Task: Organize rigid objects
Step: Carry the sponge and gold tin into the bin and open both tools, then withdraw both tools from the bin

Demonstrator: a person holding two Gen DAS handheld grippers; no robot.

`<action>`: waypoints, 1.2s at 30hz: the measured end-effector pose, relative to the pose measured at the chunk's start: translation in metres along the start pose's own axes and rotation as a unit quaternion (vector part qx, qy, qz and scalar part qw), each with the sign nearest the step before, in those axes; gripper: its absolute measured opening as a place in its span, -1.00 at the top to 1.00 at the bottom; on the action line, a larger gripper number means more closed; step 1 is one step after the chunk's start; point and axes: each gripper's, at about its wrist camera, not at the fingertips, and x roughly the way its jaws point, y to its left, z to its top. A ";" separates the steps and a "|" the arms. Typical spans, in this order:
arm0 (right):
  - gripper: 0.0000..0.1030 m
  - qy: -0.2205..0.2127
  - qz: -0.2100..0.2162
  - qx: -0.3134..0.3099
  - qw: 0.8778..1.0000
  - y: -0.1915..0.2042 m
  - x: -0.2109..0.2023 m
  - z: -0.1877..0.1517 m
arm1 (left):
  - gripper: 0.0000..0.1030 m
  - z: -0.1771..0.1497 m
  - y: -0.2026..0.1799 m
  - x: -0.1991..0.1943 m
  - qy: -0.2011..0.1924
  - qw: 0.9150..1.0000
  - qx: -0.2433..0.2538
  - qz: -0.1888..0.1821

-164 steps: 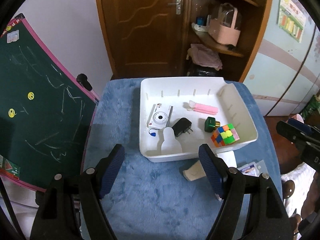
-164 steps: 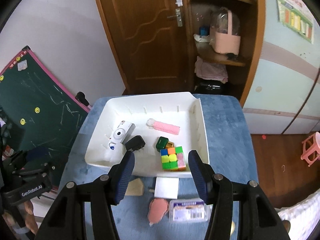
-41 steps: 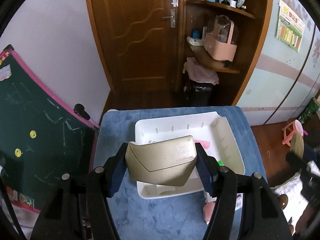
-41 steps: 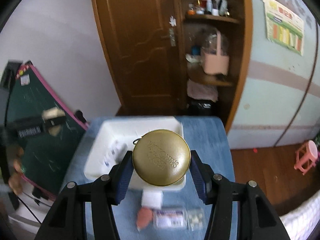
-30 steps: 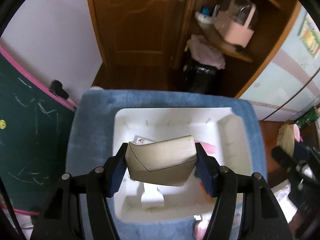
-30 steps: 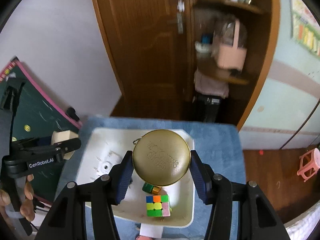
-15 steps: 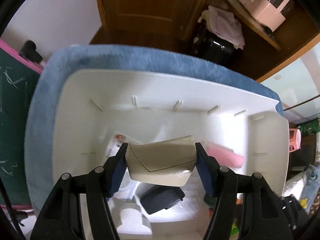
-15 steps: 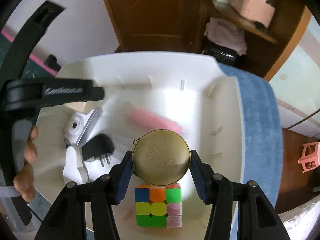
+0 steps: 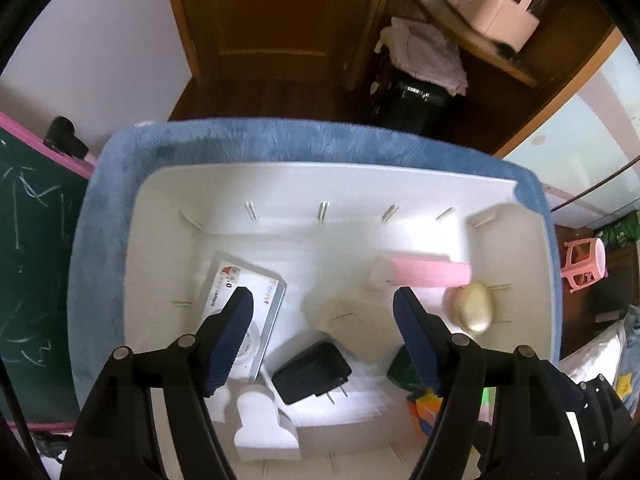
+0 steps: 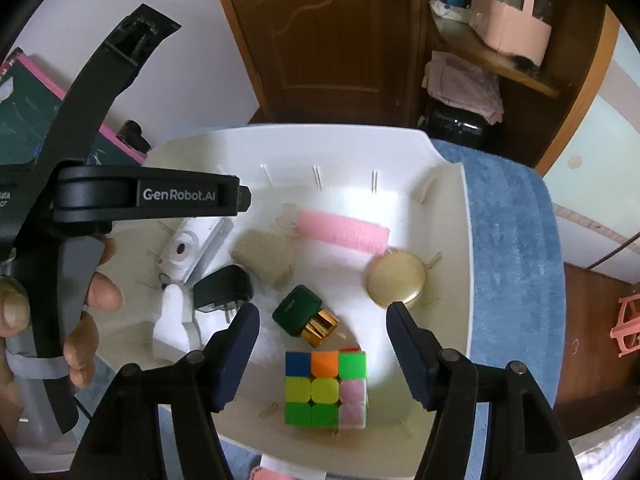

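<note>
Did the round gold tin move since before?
Yes. The round gold tin left the right gripper fingers and now lies in the white tray, beside the pink roller.

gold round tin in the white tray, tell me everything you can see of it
The gold round tin is a flat, matte metal disc, closed as far as shows, with a small wire ring at its right edge. It rests tilted on the white tray floor near the right wall, just below the pink roller's end. Neither gripper touches it.
</note>
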 end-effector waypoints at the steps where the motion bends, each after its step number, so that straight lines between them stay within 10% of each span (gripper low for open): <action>1: -0.30 -0.004 -0.001 0.000 1.000 0.000 -0.004 -0.001 | -0.47 -0.001 -0.001 -0.005 -0.005 1.000 0.002 0.000; 24: -0.46 -0.121 -0.039 0.050 0.991 -0.008 -0.170 -0.074 | -0.47 -0.094 -0.017 -0.197 -0.153 0.977 0.128 -0.068; 36: -0.50 -0.139 -0.082 0.102 0.982 -0.029 -0.206 -0.140 | -0.47 -0.167 -0.046 -0.165 -0.094 0.971 0.201 -0.090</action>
